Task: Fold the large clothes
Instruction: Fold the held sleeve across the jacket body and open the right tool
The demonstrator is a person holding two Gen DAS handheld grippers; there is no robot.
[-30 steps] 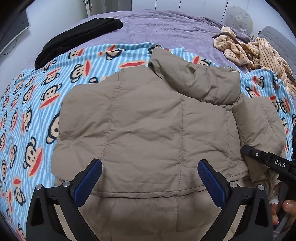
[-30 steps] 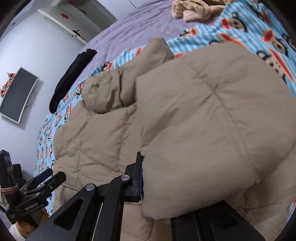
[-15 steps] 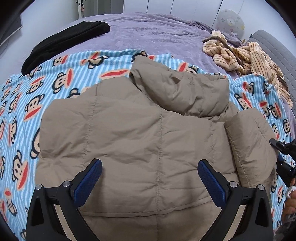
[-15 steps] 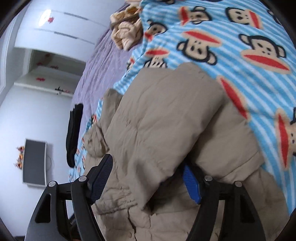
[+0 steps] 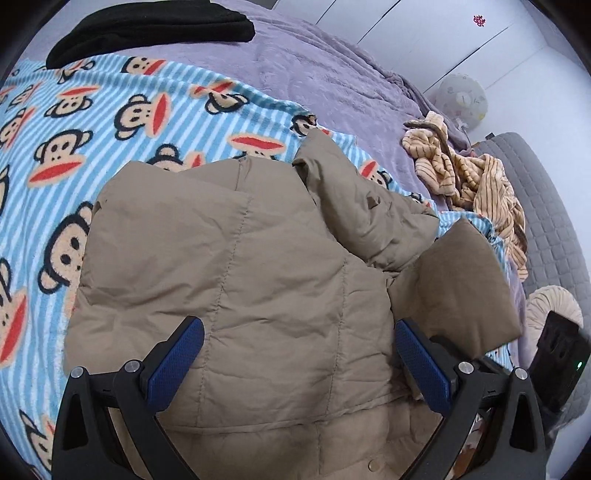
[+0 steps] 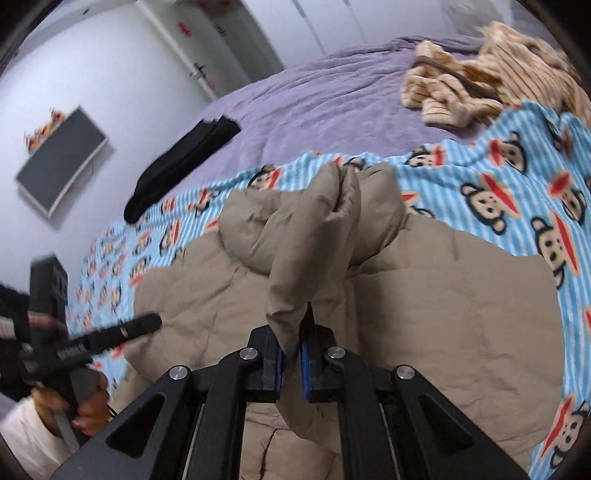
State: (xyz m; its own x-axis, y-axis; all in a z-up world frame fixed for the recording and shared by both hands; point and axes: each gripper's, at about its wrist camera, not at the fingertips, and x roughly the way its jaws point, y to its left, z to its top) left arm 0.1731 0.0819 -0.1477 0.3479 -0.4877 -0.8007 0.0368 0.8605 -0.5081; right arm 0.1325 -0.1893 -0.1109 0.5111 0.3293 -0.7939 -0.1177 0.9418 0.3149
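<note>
**Fingers: right pair pinching the jacket, left pair spread above it**

Your right fingers (image 6: 291,363) are pressed together on a fold of the tan puffer jacket (image 6: 424,302), and that pinched fabric rises from between the blue pads as a lifted ridge running away from you toward the jacket's bunched collar end. Your left fingers (image 5: 299,365) stand spread wide with nothing between them; the jacket's quilted back (image 5: 236,266) lies directly below and ahead of them, filling the gap between the two blue pads (image 5: 173,362) without touching either as far as you can tell.

Largest in view is the bed with its purple cover (image 5: 317,66). On it lies the blue striped monkey-print blanket (image 5: 92,122), and the jacket is spread on that blanket, its far part rumpled and one padded section (image 5: 458,288) sticking up on your right side. Beyond the blanket, on the purple cover, lie a crumpled beige striped garment (image 5: 472,181) and a folded black garment (image 5: 155,29), both well apart from the jacket.

In the right wrist view your left hand (image 6: 85,410) grips its tool at the jacket's left edge.
</note>
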